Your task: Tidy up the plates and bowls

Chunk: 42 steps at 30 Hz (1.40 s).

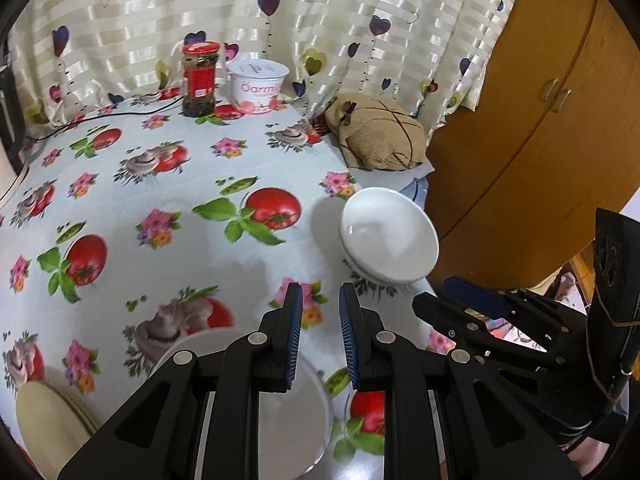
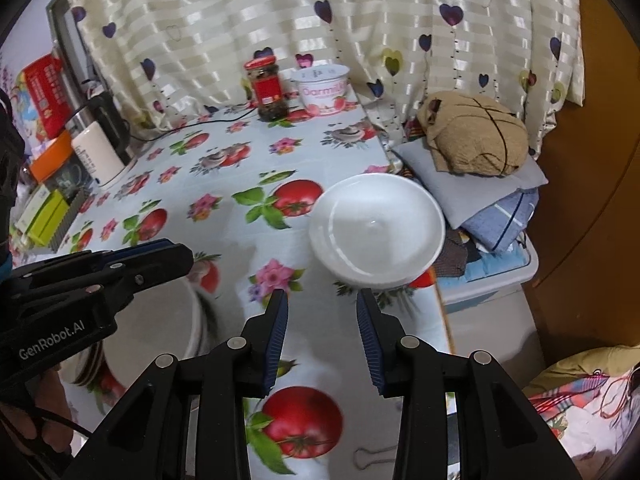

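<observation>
Bowls (image 2: pixel 378 228), white and stacked, sit right of the middle on the flowery tablecloth (image 2: pixel 240 168). Below them the right gripper (image 2: pixel 322 312) is spread with nothing inside. The left gripper (image 1: pixel 319 304) has a small empty gap, over a grey plate (image 1: pixel 288 412) at the bottom.

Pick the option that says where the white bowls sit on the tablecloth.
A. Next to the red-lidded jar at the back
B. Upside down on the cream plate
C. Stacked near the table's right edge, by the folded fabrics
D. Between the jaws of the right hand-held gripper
C: the white bowls sit nested upright near the table's right edge, beside the folded fabrics, ahead of the empty right hand-held gripper.
</observation>
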Each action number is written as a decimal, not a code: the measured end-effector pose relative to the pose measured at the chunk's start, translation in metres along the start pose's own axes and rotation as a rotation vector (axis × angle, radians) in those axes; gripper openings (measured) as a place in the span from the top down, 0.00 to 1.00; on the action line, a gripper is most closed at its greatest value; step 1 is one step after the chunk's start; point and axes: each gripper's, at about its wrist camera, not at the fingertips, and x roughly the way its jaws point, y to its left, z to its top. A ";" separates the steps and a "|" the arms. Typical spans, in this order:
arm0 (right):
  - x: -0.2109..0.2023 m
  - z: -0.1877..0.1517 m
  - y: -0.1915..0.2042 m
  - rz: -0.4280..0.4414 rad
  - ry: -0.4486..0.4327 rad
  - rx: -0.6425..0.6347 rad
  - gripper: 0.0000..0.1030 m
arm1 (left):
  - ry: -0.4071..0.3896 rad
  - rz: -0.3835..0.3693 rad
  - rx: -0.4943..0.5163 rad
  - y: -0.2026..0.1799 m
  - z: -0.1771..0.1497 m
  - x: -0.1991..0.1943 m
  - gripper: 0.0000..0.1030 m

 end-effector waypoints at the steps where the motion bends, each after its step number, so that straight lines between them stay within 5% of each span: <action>1: 0.001 0.002 -0.003 -0.004 -0.001 0.005 0.66 | 0.001 -0.003 0.003 -0.002 0.003 0.003 0.79; 18: 0.039 0.027 -0.067 -0.088 0.018 0.103 0.64 | 0.100 -0.009 -0.041 -0.003 0.039 0.079 0.77; 32: 0.067 0.030 -0.075 -0.089 0.059 0.124 0.65 | 0.118 -0.035 -0.066 -0.002 0.045 0.095 0.77; 42: 0.074 0.031 -0.075 -0.082 0.067 0.134 0.82 | 0.160 -0.025 -0.025 -0.013 0.042 0.111 0.77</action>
